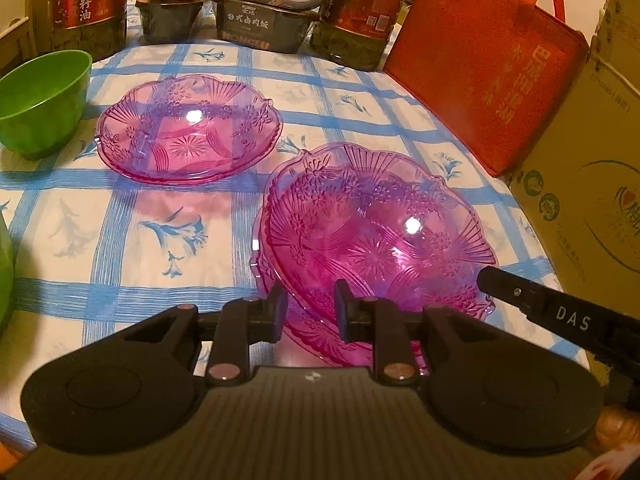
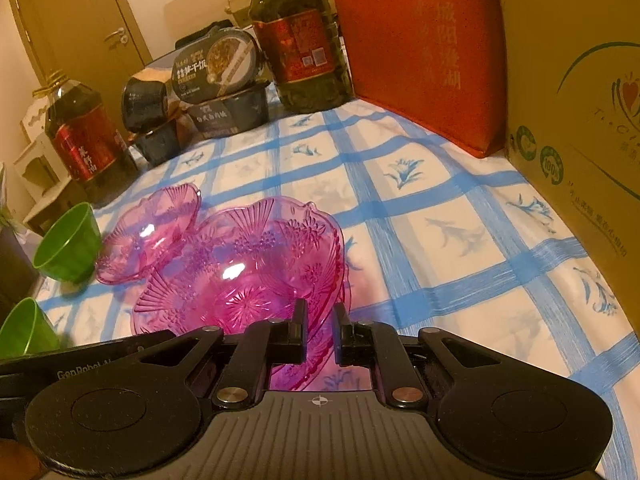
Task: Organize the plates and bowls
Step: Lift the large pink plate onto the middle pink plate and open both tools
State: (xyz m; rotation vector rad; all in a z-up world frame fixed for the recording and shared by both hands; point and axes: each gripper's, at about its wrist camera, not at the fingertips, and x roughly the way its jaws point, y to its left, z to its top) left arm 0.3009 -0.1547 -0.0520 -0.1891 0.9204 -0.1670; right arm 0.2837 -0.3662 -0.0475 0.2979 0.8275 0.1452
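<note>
Two see-through pink plates lie nested near me; the upper pink plate (image 1: 380, 232) (image 2: 248, 264) sits tilted in the lower plate (image 1: 320, 340). My left gripper (image 1: 311, 306) is shut on the upper plate's near rim. My right gripper (image 2: 319, 322) is shut on that plate's rim at its other side, and one of its fingers (image 1: 520, 296) shows in the left wrist view. A third pink plate (image 1: 188, 128) (image 2: 152, 232) lies alone farther back. A green bowl (image 1: 40, 100) (image 2: 68, 244) stands left of it, and a second green bowl (image 2: 24, 328) is nearer.
The table wears a blue-checked cloth (image 1: 160, 240). A red tote bag (image 1: 480, 72) and a cardboard box (image 1: 592, 184) wall off the right side. Oil bottles (image 2: 296, 40) and boxed meals (image 1: 264, 20) line the back edge. A door (image 2: 80, 40) is beyond.
</note>
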